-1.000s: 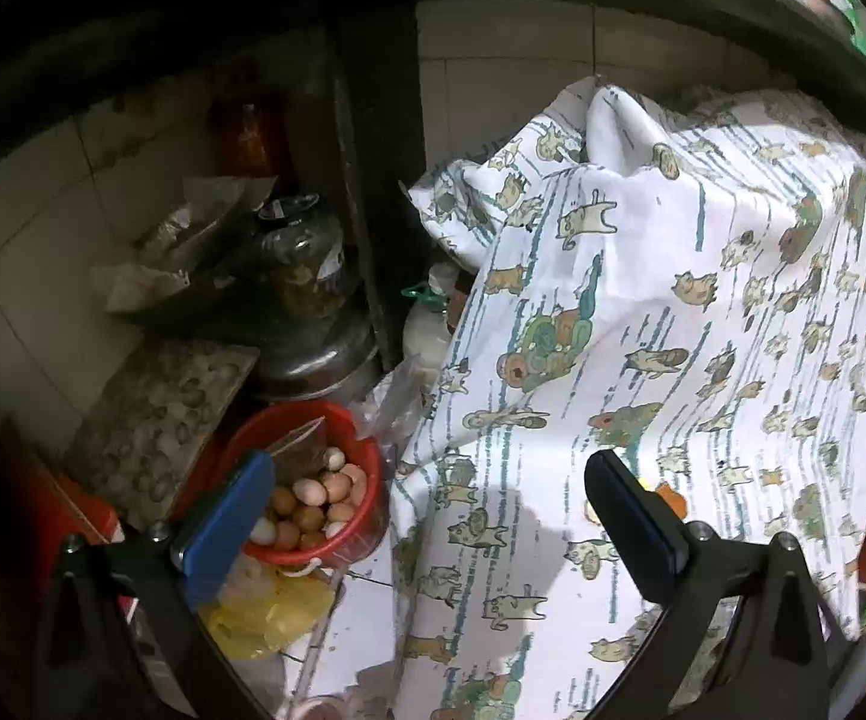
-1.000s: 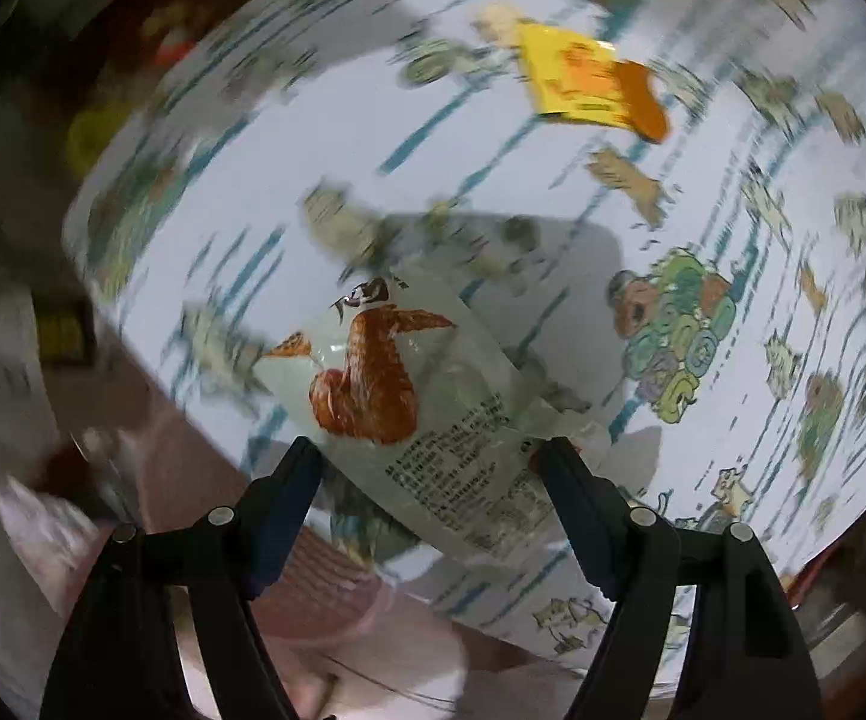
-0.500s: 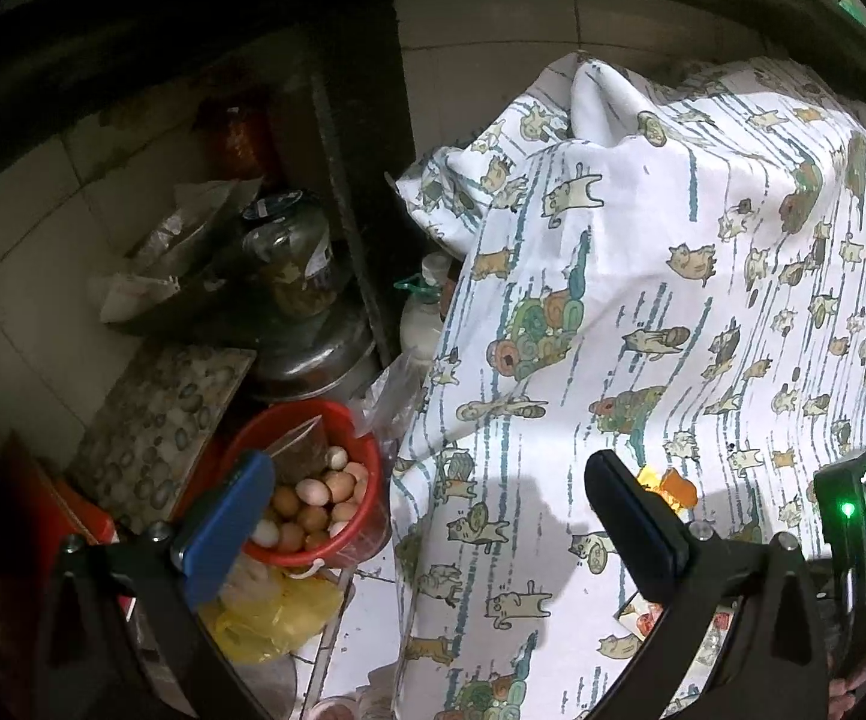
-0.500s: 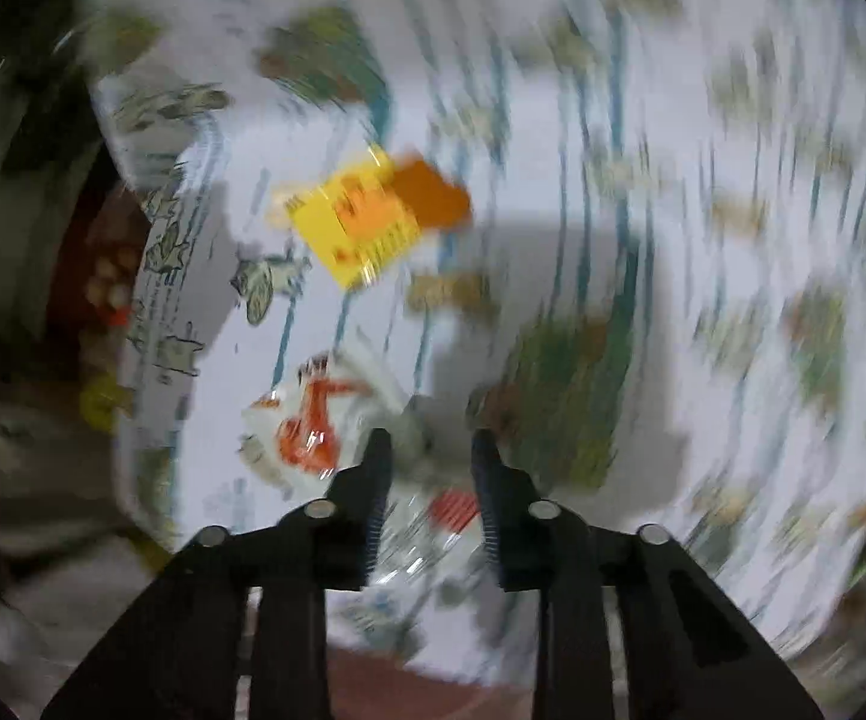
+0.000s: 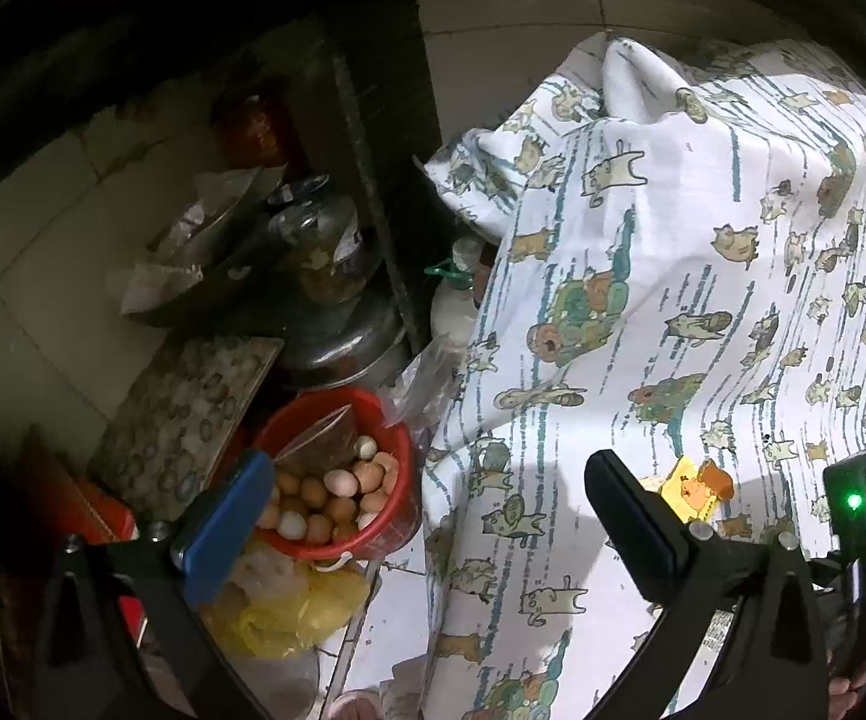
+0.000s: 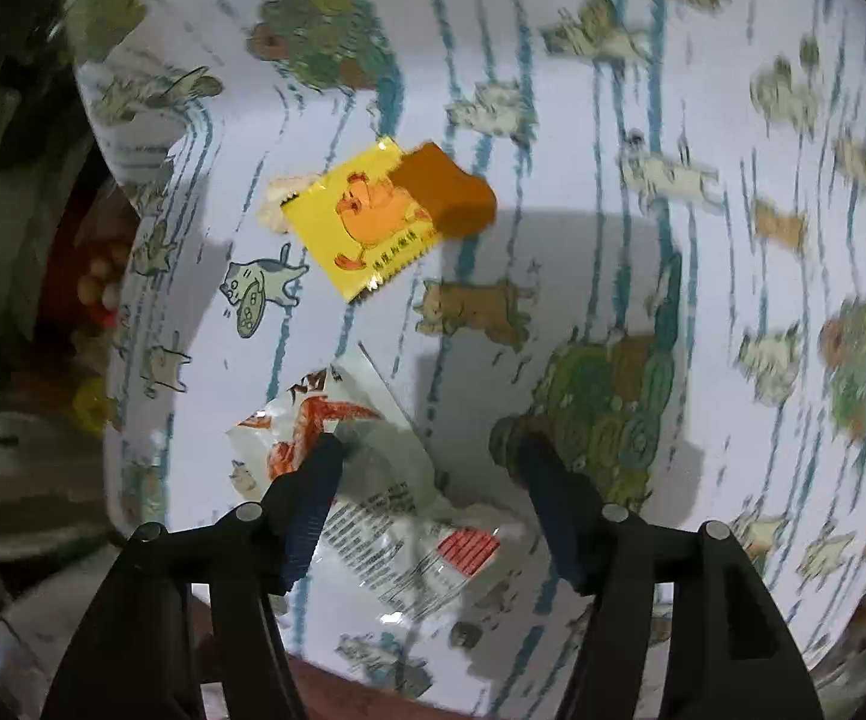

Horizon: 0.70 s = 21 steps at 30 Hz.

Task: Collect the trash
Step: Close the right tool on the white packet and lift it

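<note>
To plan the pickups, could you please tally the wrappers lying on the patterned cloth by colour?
Yellow wrapper: 1
White wrapper with a red picture: 1
Total: 2
Both lie apart on the cloth. The right gripper is open over the white one.

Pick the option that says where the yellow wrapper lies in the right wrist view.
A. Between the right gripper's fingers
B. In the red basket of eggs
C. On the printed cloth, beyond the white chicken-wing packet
C: the yellow wrapper lies flat on the printed cloth, beyond the white chicken-wing packet near the right gripper.
</note>
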{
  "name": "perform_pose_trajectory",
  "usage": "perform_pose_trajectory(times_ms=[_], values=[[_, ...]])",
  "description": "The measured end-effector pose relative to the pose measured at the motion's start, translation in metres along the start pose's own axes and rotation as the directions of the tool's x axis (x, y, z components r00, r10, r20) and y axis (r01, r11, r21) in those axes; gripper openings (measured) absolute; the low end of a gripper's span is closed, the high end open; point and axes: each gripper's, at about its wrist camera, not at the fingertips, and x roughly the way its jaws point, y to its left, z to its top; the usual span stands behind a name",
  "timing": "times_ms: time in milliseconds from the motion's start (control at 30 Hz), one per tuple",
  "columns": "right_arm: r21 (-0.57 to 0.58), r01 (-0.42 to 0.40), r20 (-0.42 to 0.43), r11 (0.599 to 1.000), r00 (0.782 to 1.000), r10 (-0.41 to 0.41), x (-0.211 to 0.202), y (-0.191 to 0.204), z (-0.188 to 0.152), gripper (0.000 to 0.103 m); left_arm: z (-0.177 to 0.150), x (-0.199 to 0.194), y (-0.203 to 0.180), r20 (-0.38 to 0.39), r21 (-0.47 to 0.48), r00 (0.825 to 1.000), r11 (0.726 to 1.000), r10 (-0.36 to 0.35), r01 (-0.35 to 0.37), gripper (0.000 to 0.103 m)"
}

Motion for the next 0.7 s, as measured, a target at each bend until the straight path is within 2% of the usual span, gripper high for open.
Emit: perform_pose_trajectory(times_ms=[67,133,267,333,433,533,700], values=[[0.004,-0.027,-0.021,1.0,0.999,0.027,-0.003,-0.005,-0.002,0.065,-0.001,-0.001,0.003,-0.001,0.0,1.0,1.0,0.0,0.0,0.103],[-0.04,-0.029,-0.043,0.999,0.999,0.027,-0.004,-0.003,-0.006,0.065,-0.002,-0.002,0.005,0.002,0.004,1.0,1.0,0.005,-0.005,0.103],[-0.188,-0.029,-0.103,0.982,0.995,0.01,-0.002,0.019,-0.022,0.066,-0.003,-0.003,0.01,-0.002,0.002,1.0,1.0,0.01,-0.01,0.103],[-0.262,0.025,-0.098,0.965,0.994,-0.052,-0.002,0.033,-0.033,0.07,-0.003,-0.003,0.013,-0.01,-0.006,1.0,1.0,0.007,-0.007,0.103],[-0.347,0.155,-0.031,0.925,0.984,-0.177,0.005,0.057,-0.045,0.073,-0.003,-0.003,0.014,-0.013,-0.006,1.0,1.0,0.008,-0.008,0.103],[-0.293,0.185,0.01,0.938,0.982,-0.19,0.009,0.068,-0.043,0.08,-0.005,0.0,0.013,-0.025,0.003,1.0,1.0,0.01,-0.01,0.103],[-0.234,0.219,0.042,0.947,0.976,-0.216,0.014,0.076,-0.031,0.08,-0.009,0.008,0.007,-0.059,0.034,0.998,0.999,0.013,-0.011,0.103]])
